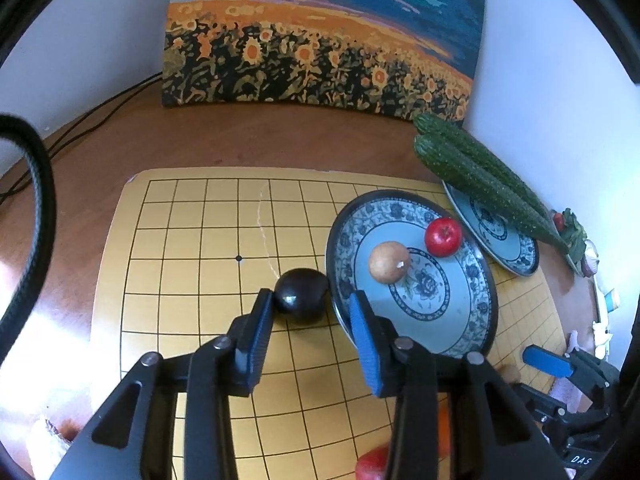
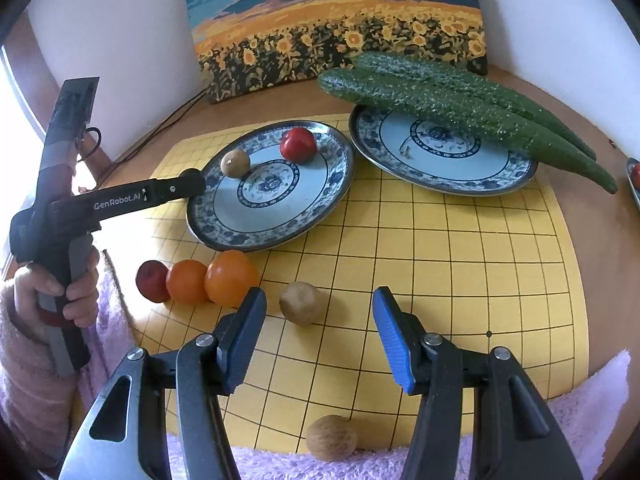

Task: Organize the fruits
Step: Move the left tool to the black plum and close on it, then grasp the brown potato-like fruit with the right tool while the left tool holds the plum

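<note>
A blue patterned plate [image 1: 456,320] [image 2: 320,200] on the yellow grid board holds a red apple [image 1: 443,236] [image 2: 298,144] and a small brown fruit [image 1: 389,261] [image 2: 235,163]. A dark plum [image 1: 302,295] lies on the board just left of the plate. My left gripper [image 1: 312,300] is open, its fingertips on either side of the plum. My right gripper [image 2: 318,300] is open and empty, with a brown round fruit [image 2: 301,303] just ahead between its fingers. Two oranges [image 2: 230,283] and a red fruit [image 2: 152,281] lie left of it. A walnut [image 2: 331,437] lies near the board's front edge.
A second patterned plate [image 2: 400,160] at the back right carries two long cucumbers [image 2: 460,100] [image 1: 480,176]. A sunflower painting [image 1: 320,40] leans on the wall behind. Cables [image 1: 100,116] run along the back left. A lilac towel [image 2: 580,400] lies along the front.
</note>
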`<state>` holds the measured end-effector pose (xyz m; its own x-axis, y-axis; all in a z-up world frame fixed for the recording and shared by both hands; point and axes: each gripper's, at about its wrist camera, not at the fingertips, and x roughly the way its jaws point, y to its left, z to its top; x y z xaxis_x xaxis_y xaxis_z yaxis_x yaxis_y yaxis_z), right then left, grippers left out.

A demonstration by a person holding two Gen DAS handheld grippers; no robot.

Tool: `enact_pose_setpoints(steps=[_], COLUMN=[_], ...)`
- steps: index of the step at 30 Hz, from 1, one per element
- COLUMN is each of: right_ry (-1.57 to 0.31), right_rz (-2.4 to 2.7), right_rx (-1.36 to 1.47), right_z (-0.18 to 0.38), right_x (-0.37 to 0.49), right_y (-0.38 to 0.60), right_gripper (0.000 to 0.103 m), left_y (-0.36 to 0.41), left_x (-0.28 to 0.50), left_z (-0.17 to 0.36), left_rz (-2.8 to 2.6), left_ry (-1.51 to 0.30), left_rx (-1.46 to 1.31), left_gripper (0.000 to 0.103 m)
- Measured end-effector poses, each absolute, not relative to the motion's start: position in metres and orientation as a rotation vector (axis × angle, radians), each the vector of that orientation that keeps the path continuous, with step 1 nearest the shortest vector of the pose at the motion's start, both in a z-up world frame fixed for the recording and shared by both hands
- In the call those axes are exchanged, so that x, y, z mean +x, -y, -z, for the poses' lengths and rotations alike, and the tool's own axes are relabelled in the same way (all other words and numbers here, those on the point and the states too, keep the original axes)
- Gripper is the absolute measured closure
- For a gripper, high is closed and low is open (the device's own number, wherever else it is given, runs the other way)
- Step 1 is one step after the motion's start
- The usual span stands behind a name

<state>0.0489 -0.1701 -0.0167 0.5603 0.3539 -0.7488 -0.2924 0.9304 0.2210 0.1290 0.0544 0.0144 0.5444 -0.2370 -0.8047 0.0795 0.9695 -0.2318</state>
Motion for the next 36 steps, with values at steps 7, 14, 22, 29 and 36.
enact_pose_setpoints(steps=[7, 14, 22, 29, 36], right_ry=[-0.896, -0.902, -0.894, -0.898, -0.892], right_rz=[-0.384, -0.391, -0.395, -0.391, -0.39], right_rx=[0.084, 0.067, 0.042, 0.045, 0.05], right_z=[0.018, 0.024, 0.023, 0.025, 0.025], right_x=[0.049, 0.046, 0.044, 0.047, 0.046], right_y=[0.171, 0.167, 0.163, 0.166, 0.168], right_gripper=[0.046, 0.046, 0.046, 0.046, 0.046], left_y=[-0.055, -0.061, -0.064, -0.073, -0.078], left_x=[0.123, 0.118, 0.109, 0.096, 0.105], left_z=[-0.017, -0.016, -0.019, -0.023, -0.019], left_rz=[0.187, 0.18, 0.186, 0.153, 0.112], left_ry=[-0.979, -0.984, -0.985, -0.975, -0.978], left_rx=[-0.172, -0.213, -0.243, -0.244, -0.226], left_gripper=[0.062, 0.062, 0.061, 0.062, 0.062])
